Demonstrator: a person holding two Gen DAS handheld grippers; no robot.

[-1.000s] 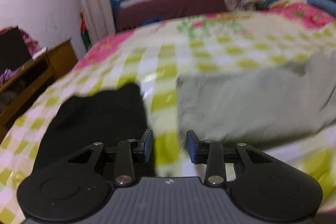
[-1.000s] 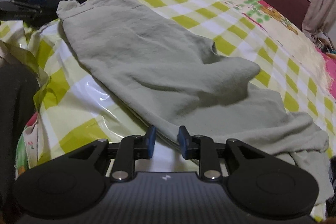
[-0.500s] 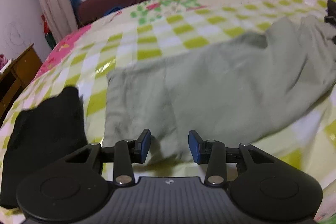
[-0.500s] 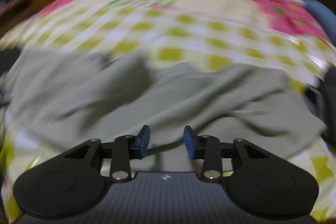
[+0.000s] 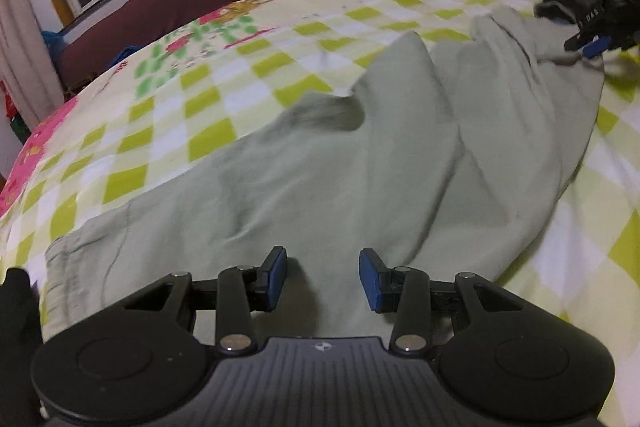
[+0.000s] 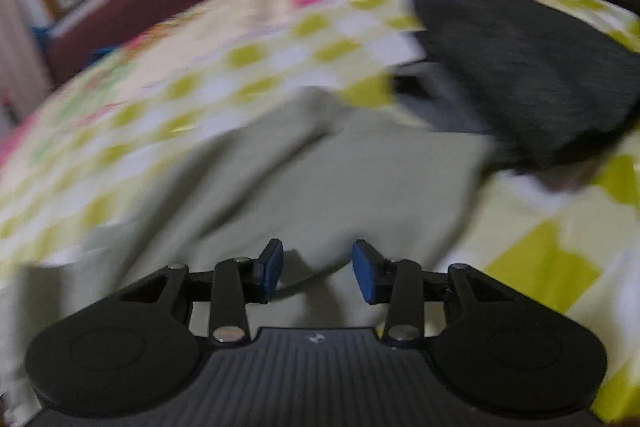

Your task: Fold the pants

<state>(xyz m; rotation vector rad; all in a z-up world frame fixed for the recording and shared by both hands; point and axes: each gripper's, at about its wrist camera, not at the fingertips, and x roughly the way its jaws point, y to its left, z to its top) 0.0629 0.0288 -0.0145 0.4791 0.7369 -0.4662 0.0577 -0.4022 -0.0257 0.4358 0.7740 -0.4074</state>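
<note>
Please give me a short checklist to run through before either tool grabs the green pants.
1. Left tool open, nothing between its fingers: ok.
2. Right tool open, nothing between its fingers: ok.
3. Pants lie on the bed cover, within view of both cameras: ok.
4. Pants lie flat and smooth: not ok, folds and a turned-over flap show.
5. Dark clothes clear of the pants: cannot tell, the right view is blurred where they meet.
6. Waistband edge found for the left tool: cannot tell.
</note>
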